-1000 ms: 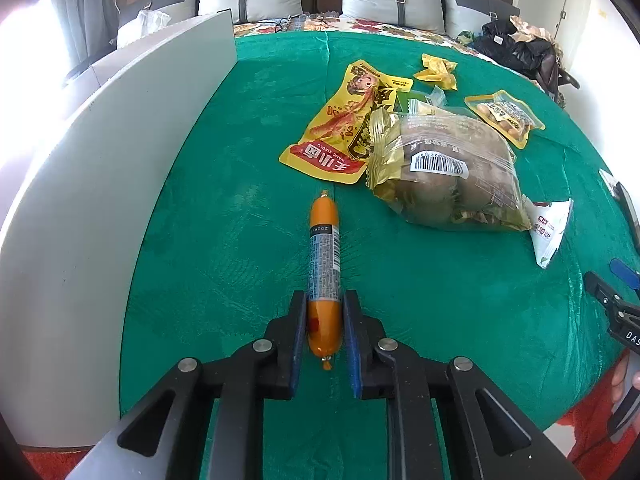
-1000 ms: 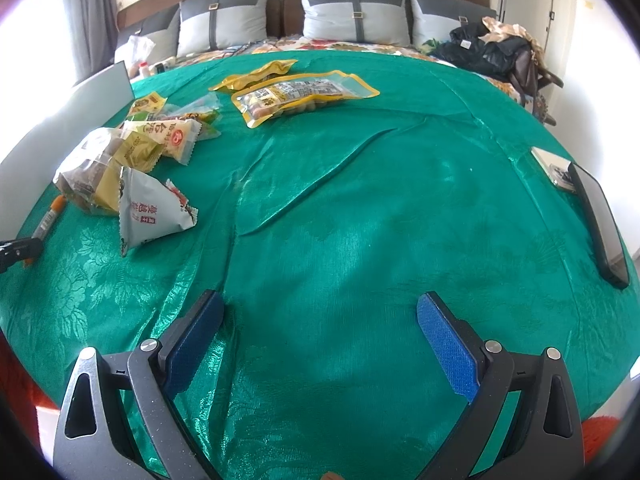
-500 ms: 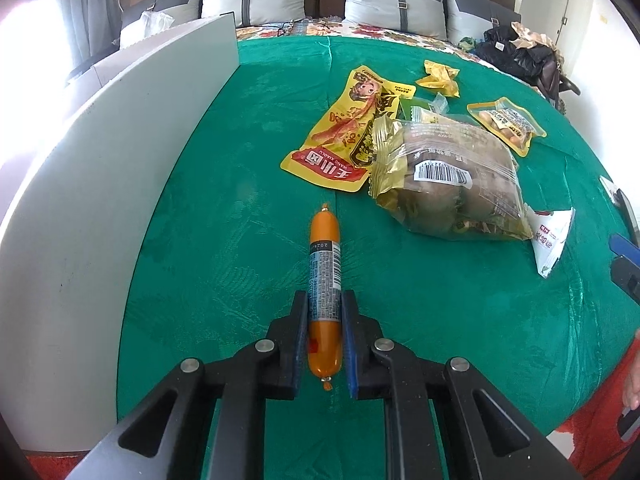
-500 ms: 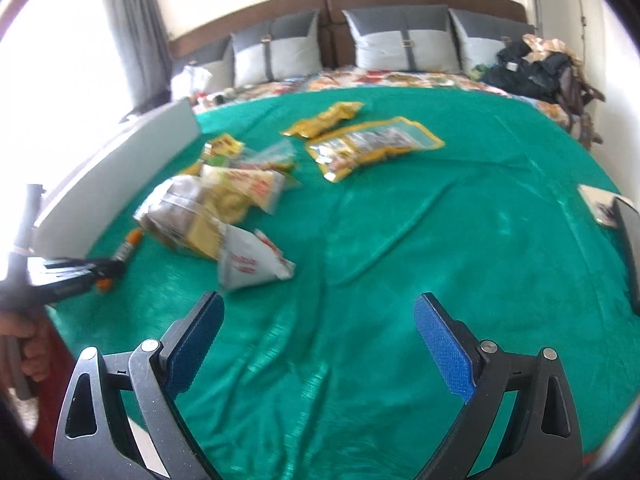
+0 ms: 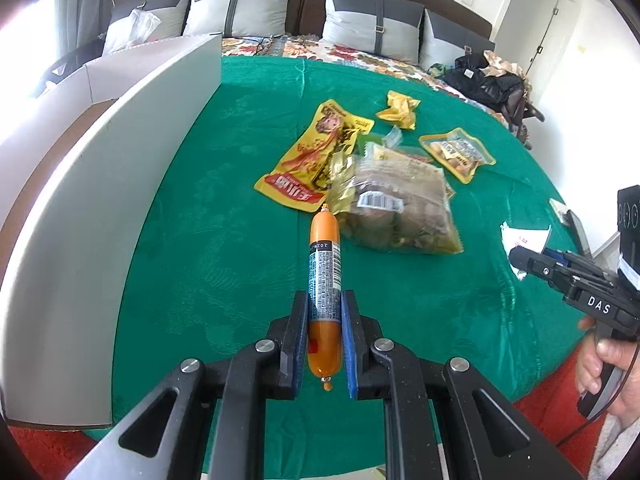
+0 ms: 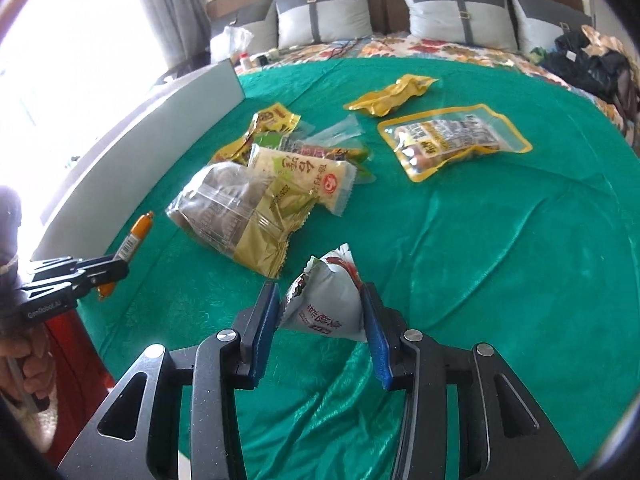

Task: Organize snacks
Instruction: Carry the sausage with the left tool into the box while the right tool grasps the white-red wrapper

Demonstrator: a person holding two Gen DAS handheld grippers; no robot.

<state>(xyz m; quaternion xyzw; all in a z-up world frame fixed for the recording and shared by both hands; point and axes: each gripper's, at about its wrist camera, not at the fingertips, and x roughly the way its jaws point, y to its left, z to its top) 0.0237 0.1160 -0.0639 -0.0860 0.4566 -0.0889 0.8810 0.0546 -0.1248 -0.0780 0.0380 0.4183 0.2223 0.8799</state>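
Observation:
My left gripper is shut on an orange sausage stick and holds it above the green cloth; both show in the right wrist view, the sausage at far left. My right gripper has its pads against both sides of a white triangular snack pack resting on the cloth. A big clear bag with gold trim lies ahead of both grippers, with a yellow-red pouch behind it.
A white box wall runs along the left edge of the green cloth. A yellow-edged pouch and a crumpled yellow wrapper lie farther back. Pillows stand behind. A dark flat device lies at the right.
My right gripper has swung left and forward to the white triangular pack and narrowed around it. My left gripper has lifted the sausage off the cloth.

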